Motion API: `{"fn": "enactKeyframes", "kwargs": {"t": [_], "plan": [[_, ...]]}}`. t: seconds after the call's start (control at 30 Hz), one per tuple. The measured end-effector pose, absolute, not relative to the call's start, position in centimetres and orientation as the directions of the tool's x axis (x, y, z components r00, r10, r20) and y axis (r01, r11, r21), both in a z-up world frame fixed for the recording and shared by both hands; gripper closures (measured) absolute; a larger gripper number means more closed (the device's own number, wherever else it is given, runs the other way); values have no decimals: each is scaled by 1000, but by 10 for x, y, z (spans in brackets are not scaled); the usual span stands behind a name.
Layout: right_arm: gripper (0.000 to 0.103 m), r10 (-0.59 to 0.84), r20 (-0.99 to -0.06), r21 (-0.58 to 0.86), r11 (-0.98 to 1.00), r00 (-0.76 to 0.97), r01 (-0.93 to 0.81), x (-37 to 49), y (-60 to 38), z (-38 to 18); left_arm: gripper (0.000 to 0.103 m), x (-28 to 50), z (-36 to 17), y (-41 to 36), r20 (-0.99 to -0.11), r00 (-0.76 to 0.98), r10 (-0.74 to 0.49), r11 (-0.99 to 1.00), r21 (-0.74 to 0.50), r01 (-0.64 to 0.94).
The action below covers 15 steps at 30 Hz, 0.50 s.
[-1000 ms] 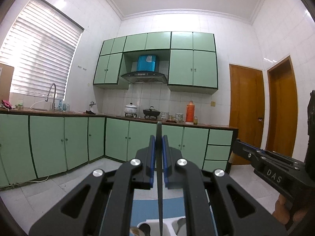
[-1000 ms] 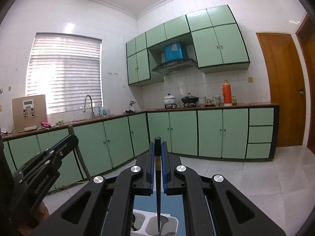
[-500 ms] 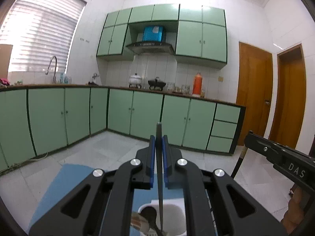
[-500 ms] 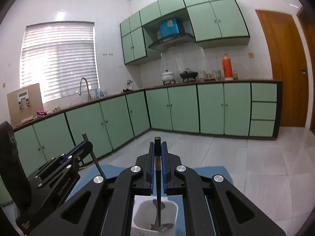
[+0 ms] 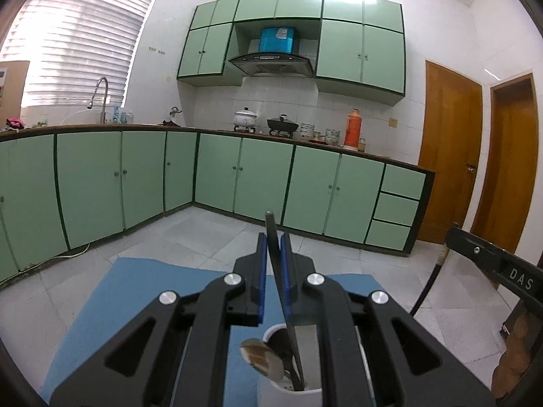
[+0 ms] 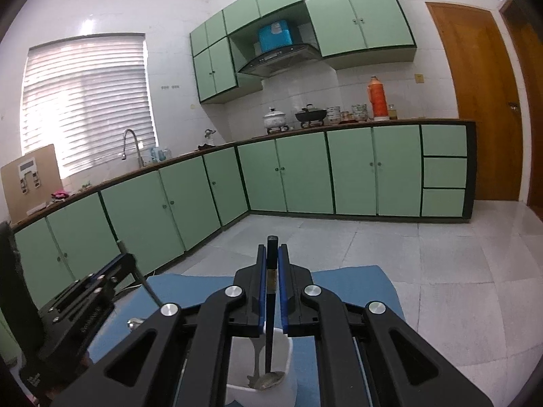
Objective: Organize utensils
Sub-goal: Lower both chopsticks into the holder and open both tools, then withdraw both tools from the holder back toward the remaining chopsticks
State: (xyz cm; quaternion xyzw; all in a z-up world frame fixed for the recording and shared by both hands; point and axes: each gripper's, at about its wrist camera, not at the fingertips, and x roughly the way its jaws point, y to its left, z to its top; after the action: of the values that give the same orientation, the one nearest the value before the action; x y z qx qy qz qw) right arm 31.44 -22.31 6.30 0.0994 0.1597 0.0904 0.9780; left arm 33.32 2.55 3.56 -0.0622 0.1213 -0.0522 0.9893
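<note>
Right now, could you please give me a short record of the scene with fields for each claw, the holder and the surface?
left claw: shut on a flat dark-handled utensil, lower end inside the white holder
right claw: shut on a slim dark-handled utensil, lower end inside the holder
holder contents: a spoon bowl leans out at the rim
surface: blue mat
backdrop: green kitchen cabinets

Black tool (image 5: pixel 271 254): blue pads, silver screws, "DAS".
</note>
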Motion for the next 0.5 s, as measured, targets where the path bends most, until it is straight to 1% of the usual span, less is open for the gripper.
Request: {"fn": "enactKeyframes", "kwargs": {"t": [0.03,0.1,0.17,0.2,0.27,0.3,0.33,0.4,0.47,0.5], "plan": [[96,205,-297,226,964,933,-140,315,-225,63,92,333,36,26,-235,965,-115,987,-135,84],[95,192,-303,226,966,933,-125,315,-228,63,84,331,37,28,-236,966,-106,987,-139,74],[92,182,-308,219,969,934,-116,314,-230,62,68,327,39,31,-230,968,-97,987,-145,64],[89,179,-310,218,969,934,-113,313,-230,62,65,325,41,32,-226,969,-96,987,-147,64],[78,170,-308,214,971,936,-106,309,-232,64,55,319,45,33,-218,971,-96,987,-147,65],[68,162,-303,211,972,939,-100,306,-232,65,51,315,46,34,-215,972,-95,987,-144,65],[64,155,-295,208,974,943,-95,302,-233,66,45,311,48,34,-210,973,-92,988,-141,63],[63,144,-281,197,976,949,-91,293,-234,69,40,302,51,35,-201,976,-88,989,-137,61],[57,142,-269,189,978,953,-93,281,-235,71,30,294,54,36,-197,976,-88,989,-136,61],[53,138,-260,186,978,956,-90,275,-236,72,28,290,55,36,-194,977,-87,989,-137,60]]}}
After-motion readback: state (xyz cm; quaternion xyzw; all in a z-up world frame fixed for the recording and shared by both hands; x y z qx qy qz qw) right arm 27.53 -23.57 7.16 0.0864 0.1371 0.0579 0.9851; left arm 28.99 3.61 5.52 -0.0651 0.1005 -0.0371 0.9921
